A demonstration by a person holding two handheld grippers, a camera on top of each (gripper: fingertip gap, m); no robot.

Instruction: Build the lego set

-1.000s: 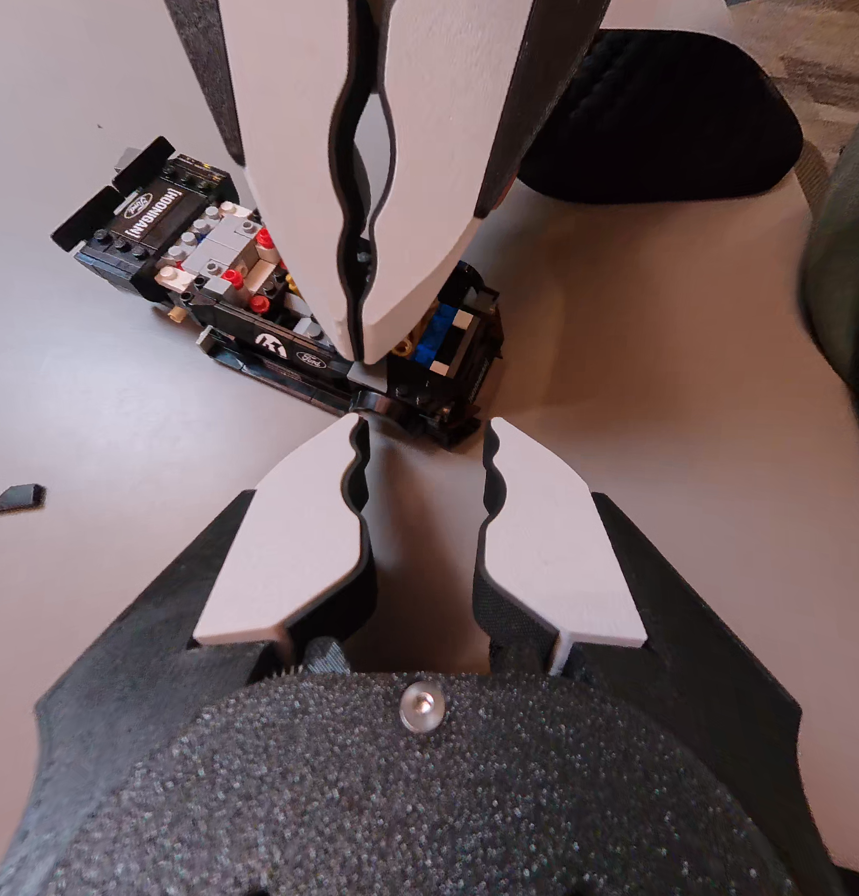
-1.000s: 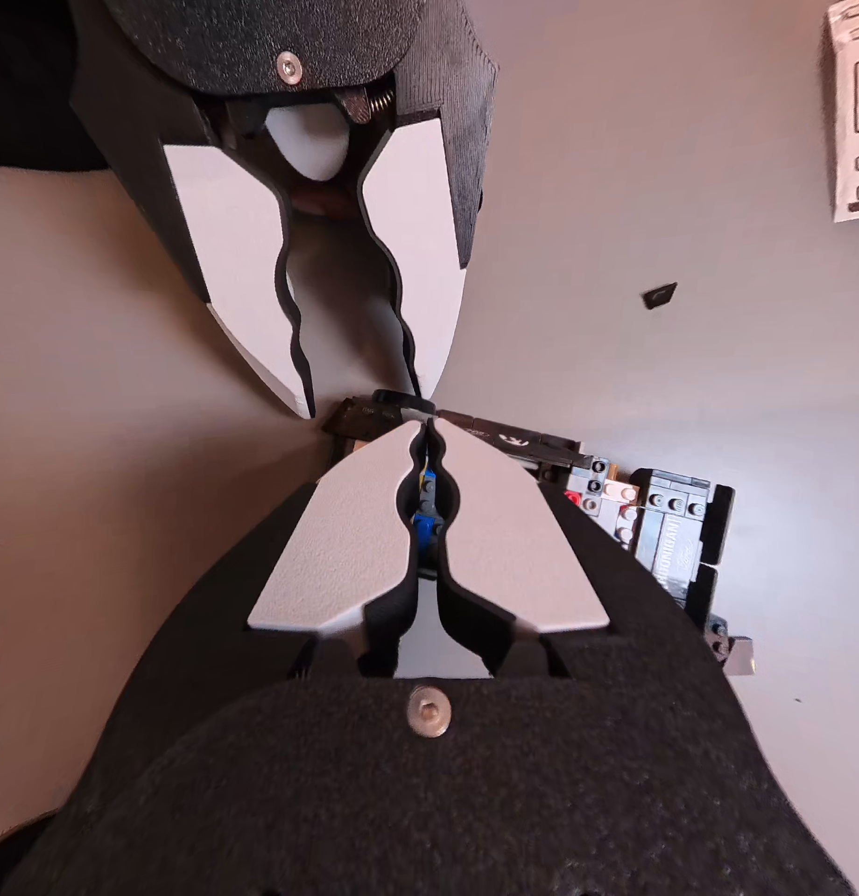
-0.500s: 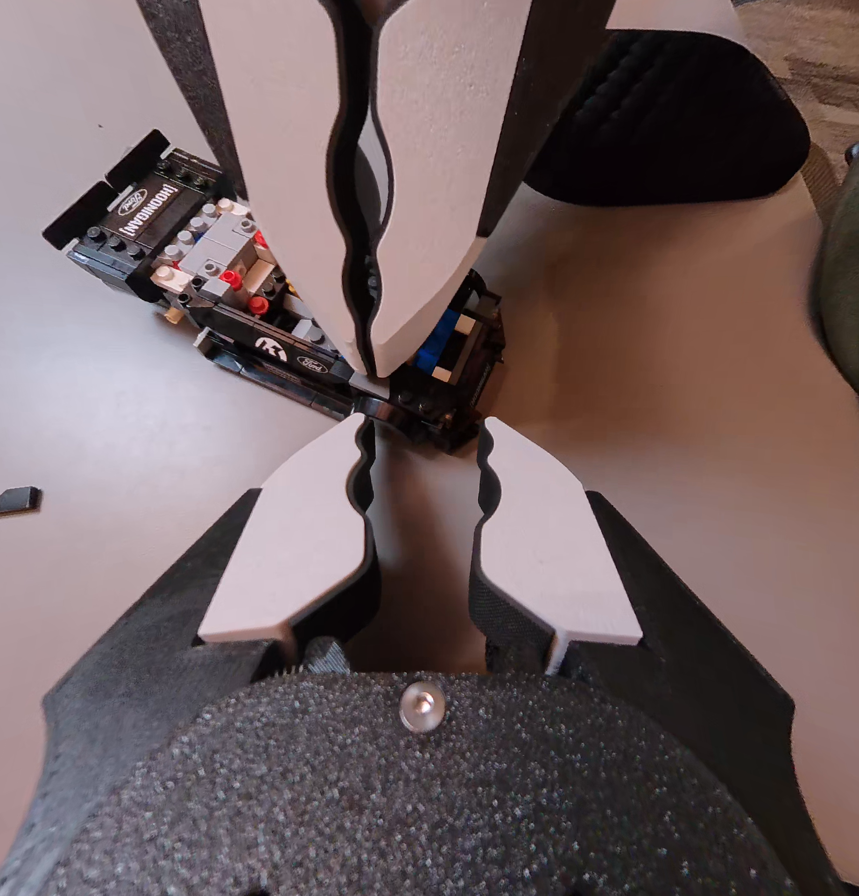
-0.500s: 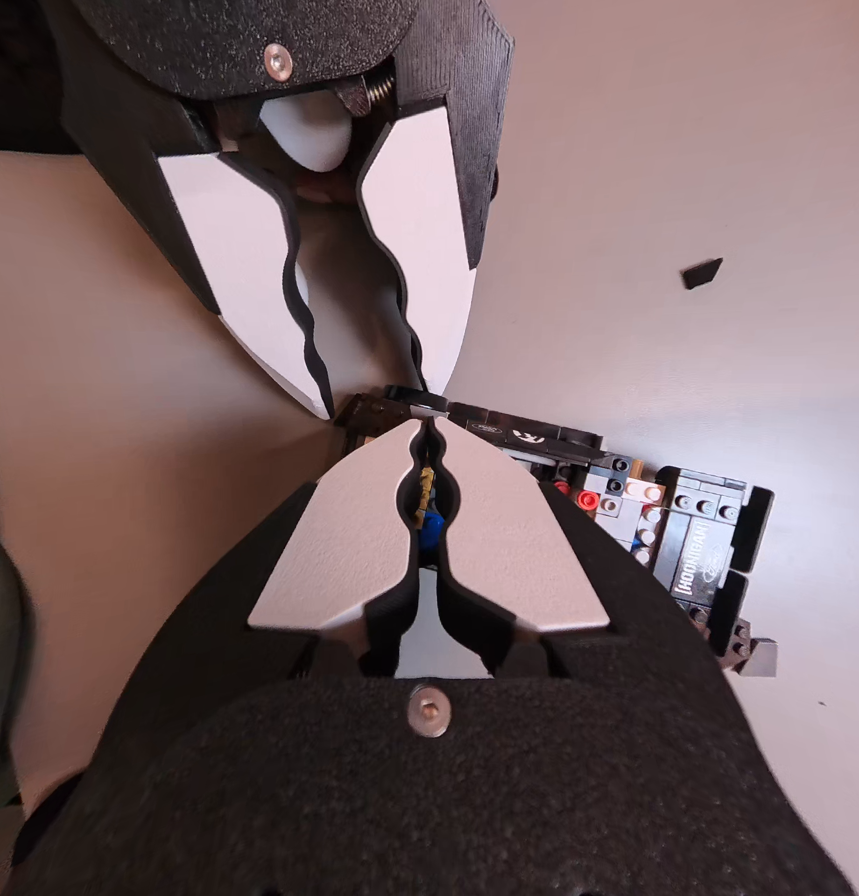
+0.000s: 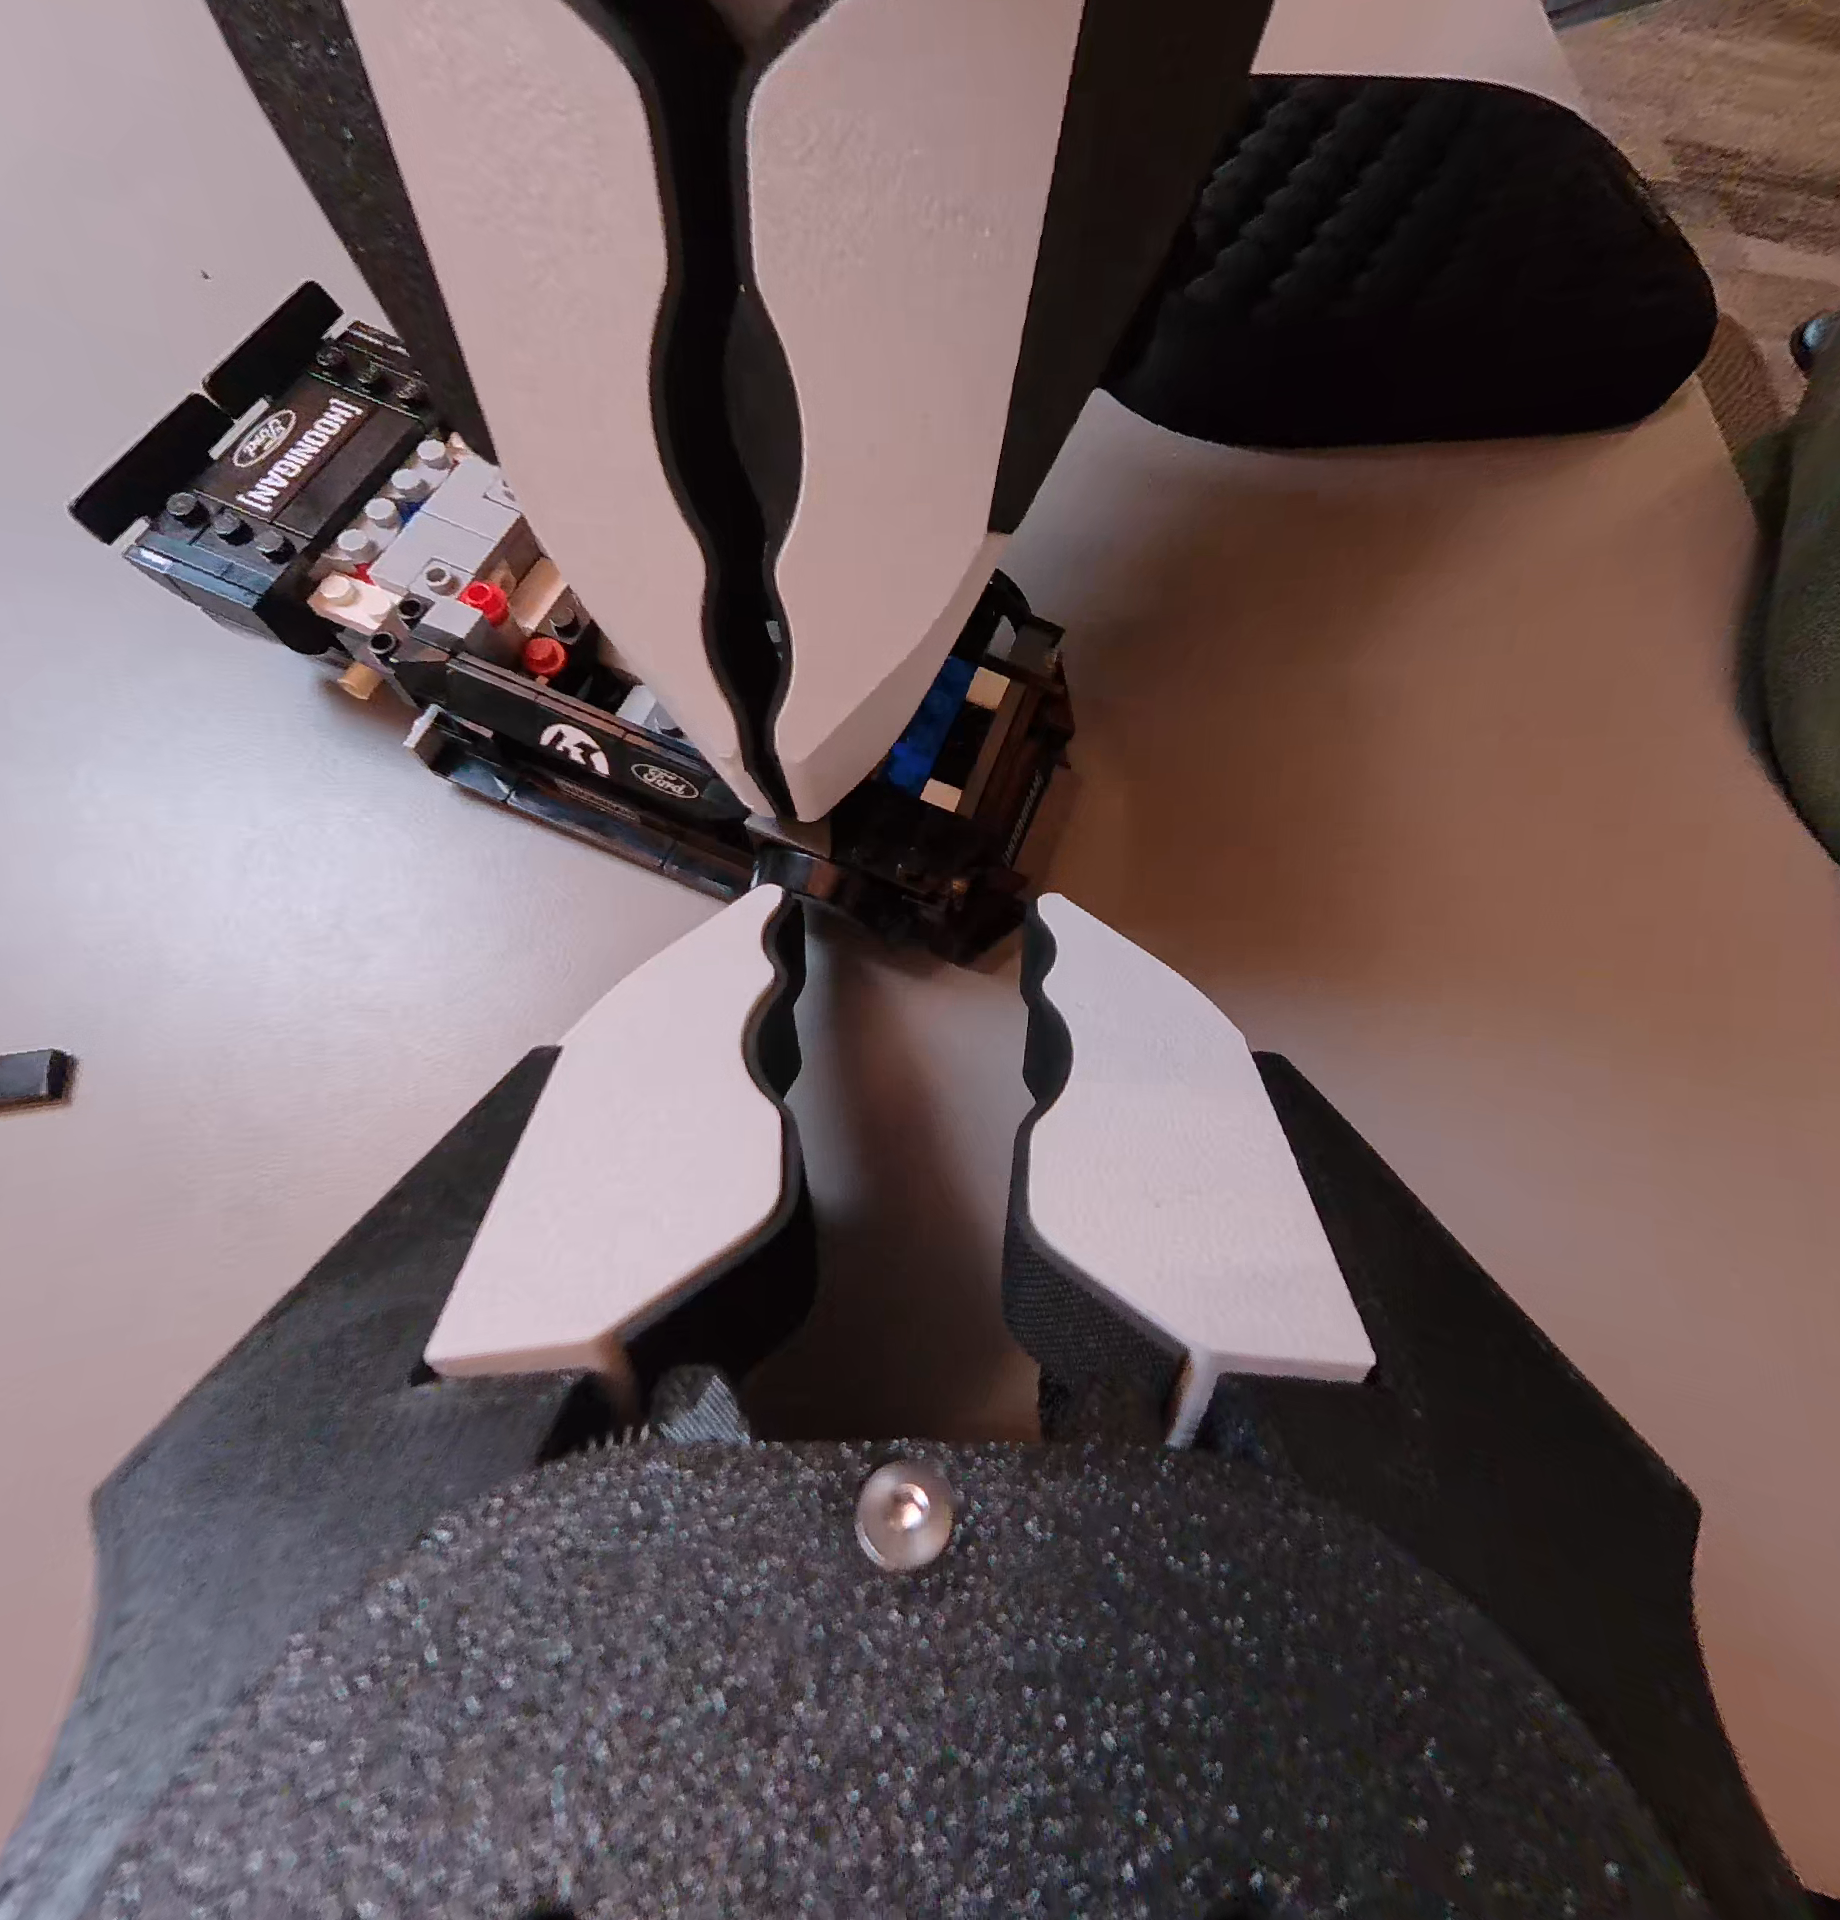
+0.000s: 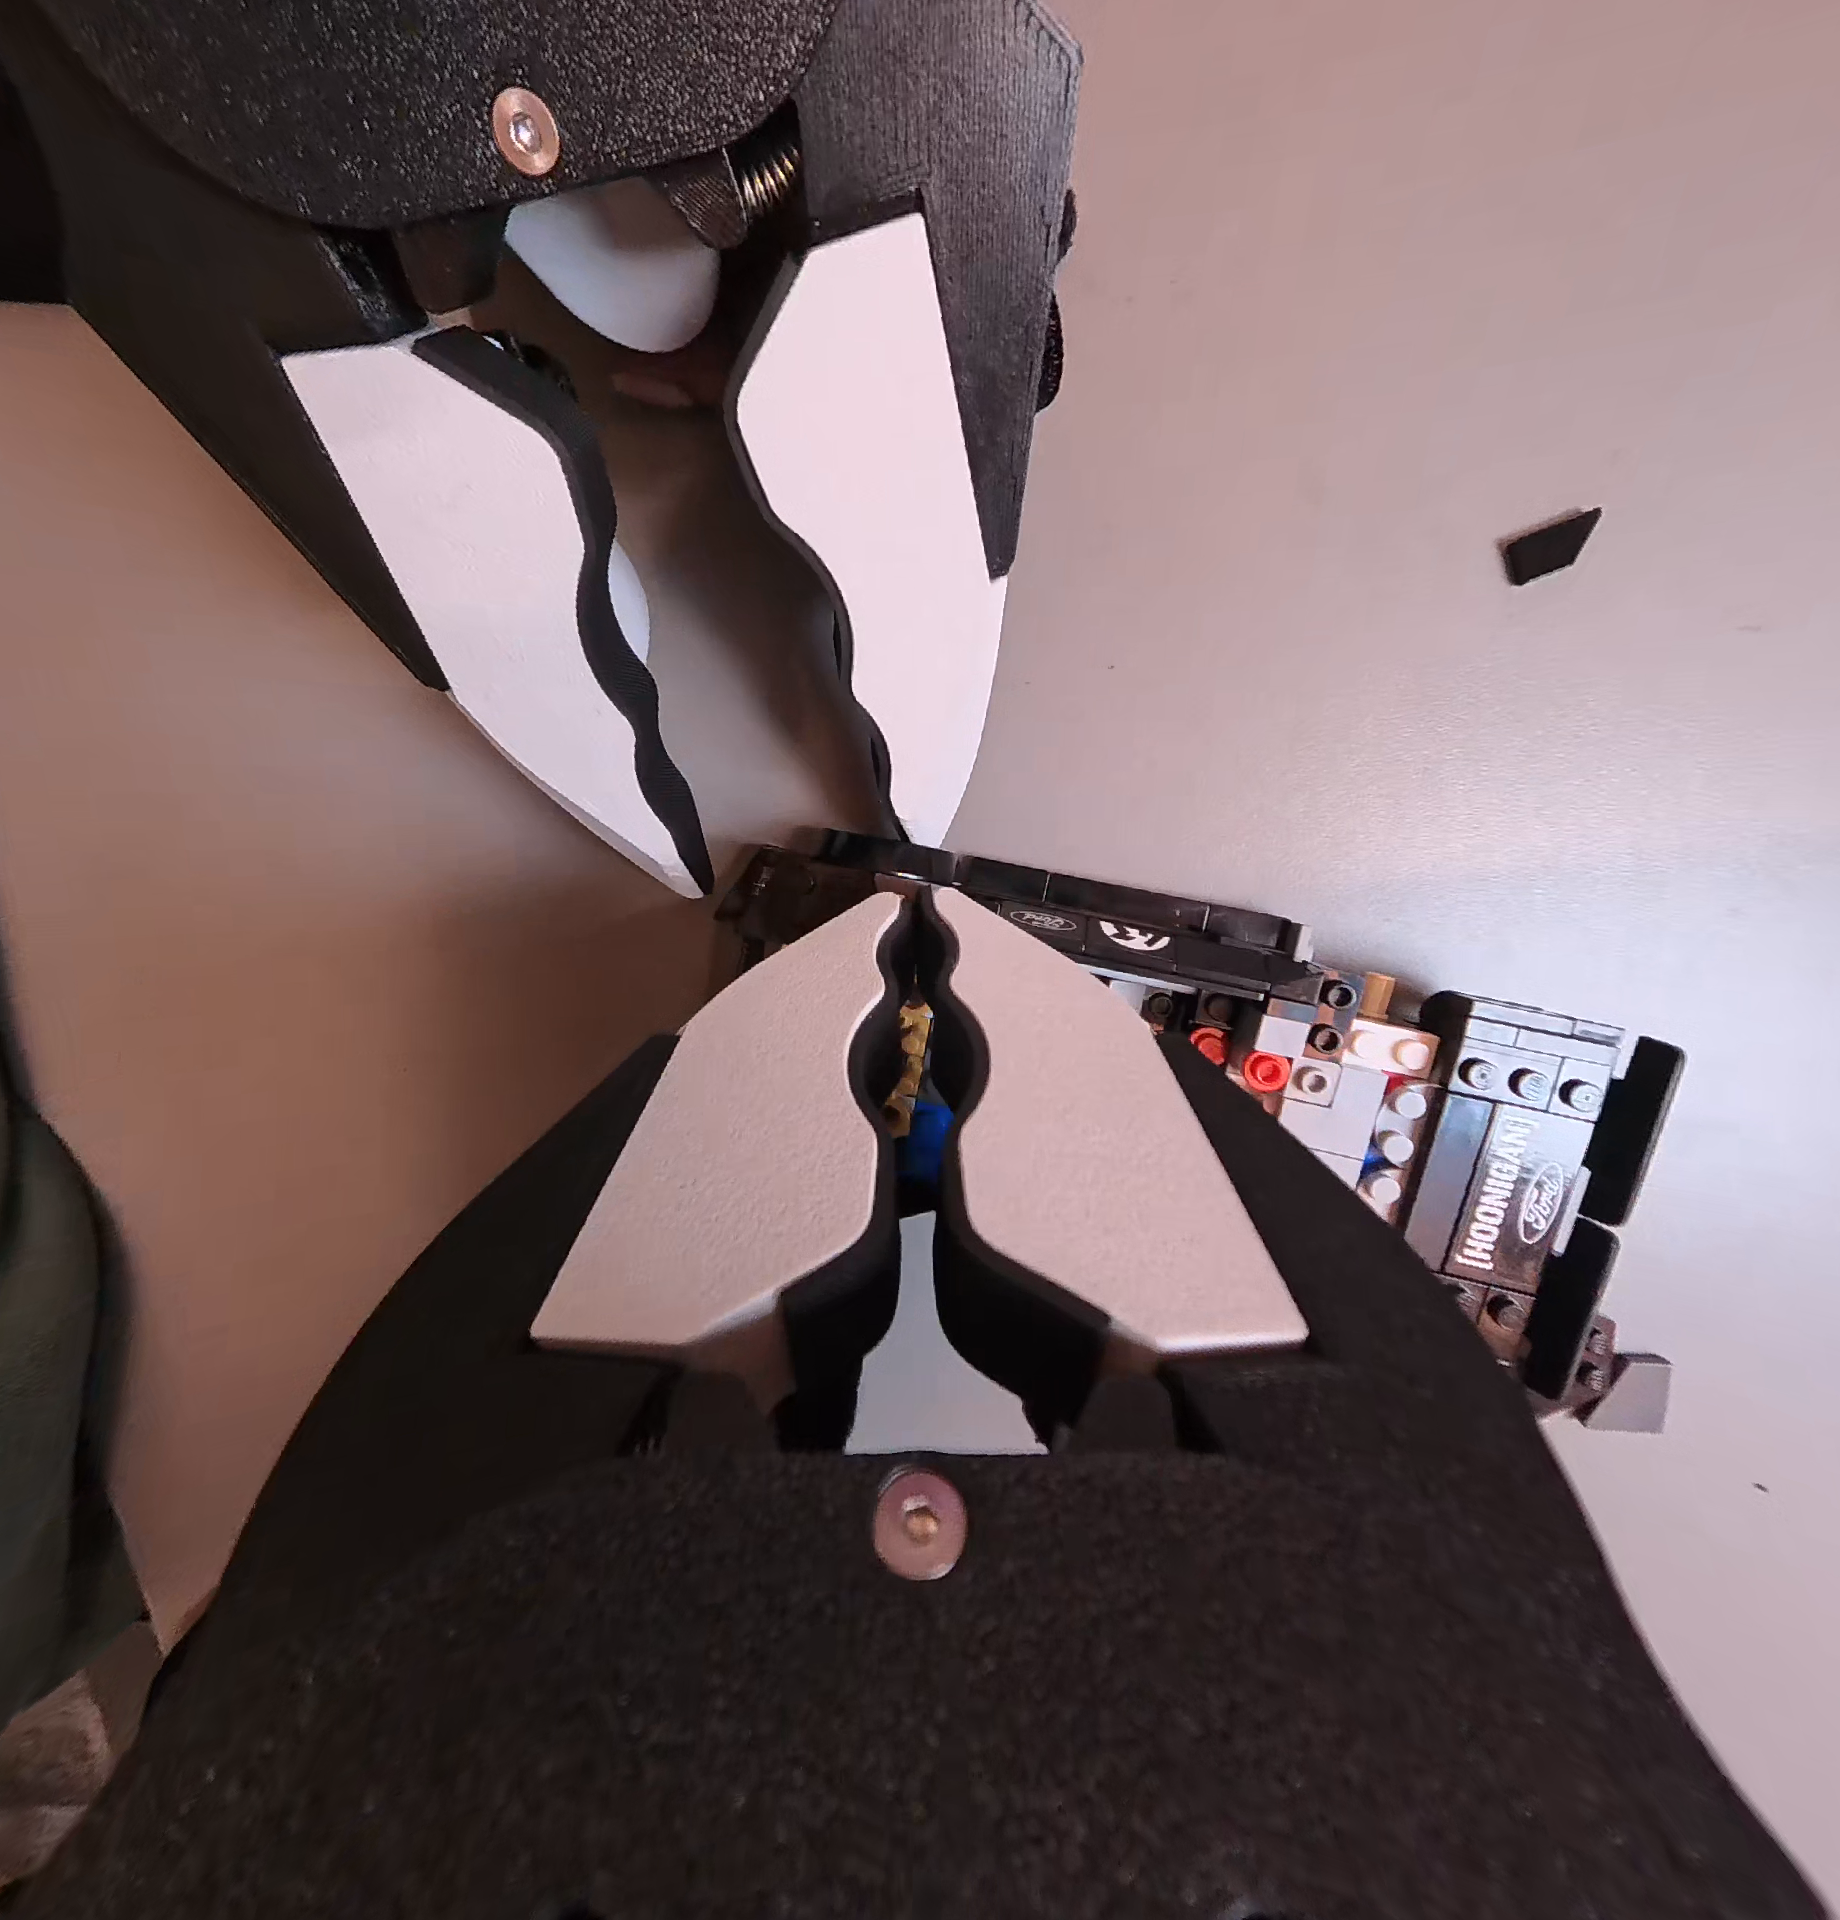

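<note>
While your two grippers meet nose to nose over the pale table [image 5: 220, 935], the half-built toy car [image 5: 396, 582] lies flat on it between them, black-sided with grey, red and blue bricks showing on top. A black chair seat [image 5: 1415, 260] sits past the table's far edge. Your left gripper [image 5: 900, 914] has its fingers spread apart, holding nothing, their tips just at the car's near end. Your right gripper [image 6: 914, 902] has its fingers pressed together at the tips, which touch the car's black side strip; I cannot tell whether they pinch any brick. A small loose black piece [image 6: 1550, 542] lies well apart from the car on the bare table, and another small grey brick [image 6: 1633, 1397] juts out at the car's far end.
</note>
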